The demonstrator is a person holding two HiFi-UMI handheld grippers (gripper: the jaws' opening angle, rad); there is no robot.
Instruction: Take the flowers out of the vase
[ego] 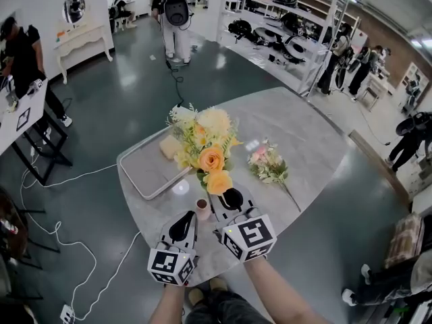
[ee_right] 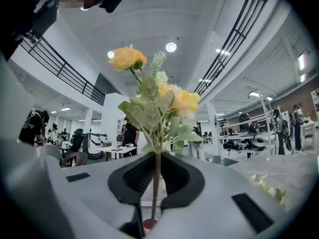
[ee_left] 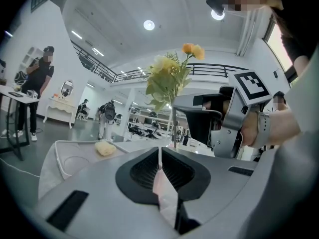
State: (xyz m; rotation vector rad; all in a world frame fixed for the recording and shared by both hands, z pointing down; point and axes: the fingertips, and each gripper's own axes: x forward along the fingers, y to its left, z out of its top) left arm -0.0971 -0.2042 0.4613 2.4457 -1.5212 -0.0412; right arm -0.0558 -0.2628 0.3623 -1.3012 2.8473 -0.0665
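Observation:
A bunch of yellow and orange flowers (ego: 206, 147) stands over the near edge of the marble table (ego: 304, 133). My right gripper (ego: 229, 196) is shut on its stems (ee_right: 156, 183), with the blooms (ee_right: 154, 103) rising above the jaws. Just below the stems shows the mouth of the small pink vase (ee_right: 148, 224). My left gripper (ego: 191, 216) is shut on that vase (ego: 202, 208), whose pink wall (ee_left: 167, 198) fills the gap between its jaws. The two grippers sit side by side, the right slightly higher.
A small pink and white bouquet (ego: 268, 164) lies flat on the table to the right. A grey tray (ego: 145, 171) with a pale yellow lump (ego: 169, 146) sits at the left. Several people, desks and shelving stand around the room.

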